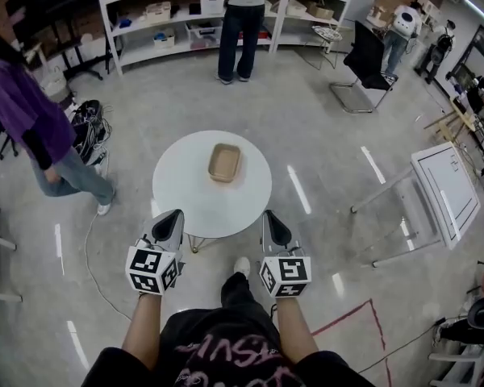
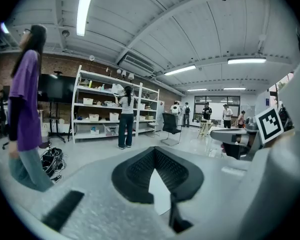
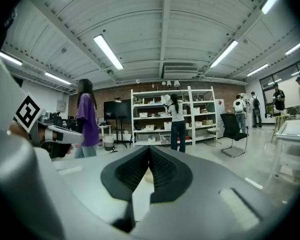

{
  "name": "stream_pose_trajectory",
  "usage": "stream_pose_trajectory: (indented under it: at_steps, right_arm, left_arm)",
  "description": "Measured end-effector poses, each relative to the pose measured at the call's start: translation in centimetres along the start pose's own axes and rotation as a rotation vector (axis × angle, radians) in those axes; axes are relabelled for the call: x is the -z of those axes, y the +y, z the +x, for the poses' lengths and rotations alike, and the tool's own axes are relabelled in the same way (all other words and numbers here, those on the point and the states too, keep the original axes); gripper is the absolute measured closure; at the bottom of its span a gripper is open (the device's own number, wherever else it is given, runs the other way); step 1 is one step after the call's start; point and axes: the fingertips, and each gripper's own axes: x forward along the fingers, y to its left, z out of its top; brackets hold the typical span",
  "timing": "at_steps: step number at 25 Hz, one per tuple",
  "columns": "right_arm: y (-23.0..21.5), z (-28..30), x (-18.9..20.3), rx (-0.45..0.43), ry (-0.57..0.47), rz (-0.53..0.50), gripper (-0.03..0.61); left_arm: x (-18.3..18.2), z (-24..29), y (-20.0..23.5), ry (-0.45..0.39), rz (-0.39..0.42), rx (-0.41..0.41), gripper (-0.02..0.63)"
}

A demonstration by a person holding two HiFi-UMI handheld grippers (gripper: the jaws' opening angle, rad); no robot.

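Polished grey floor surrounds a round white counter [image 1: 185, 204], and on it, a little beyond its middle, lies a shallow tan tray [image 1: 224, 163], rectangular with rounded corners, empty, its long axis running roughly away from the person. Both clenched on nothing, the left gripper [image 1: 175, 216] and the right gripper [image 1: 271, 218] hover at the near rim; the tray sits ahead between them, about equally far from each

The tan tray [image 1: 224, 162] lies on the white table [image 1: 177, 192]; at the table's near edge, the grey left gripper [image 1: 175, 215] and right gripper [image 1: 271, 217] bear black-and-white marker cubes [image 1: 152, 270].
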Motion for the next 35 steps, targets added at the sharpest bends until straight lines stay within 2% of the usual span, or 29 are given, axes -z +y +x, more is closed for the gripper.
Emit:
stream_pose_trajectory:
  at_steps: [22, 35]
  right_arm:
    - [-9.6, 17.2, 1.9, -0.059, 0.109, 0.052, 0.569]
    - [-14.5, 22.7, 1.7, -0.129, 0.115, 0.056, 0.569]
  left_arm:
    - [-0.1, 17.1, 6.0, 0.133, -0.051, -0.062, 0.617]
    - [-1.4, 24.2, 4.9, 0.180, 0.001, -0.082, 0.617]
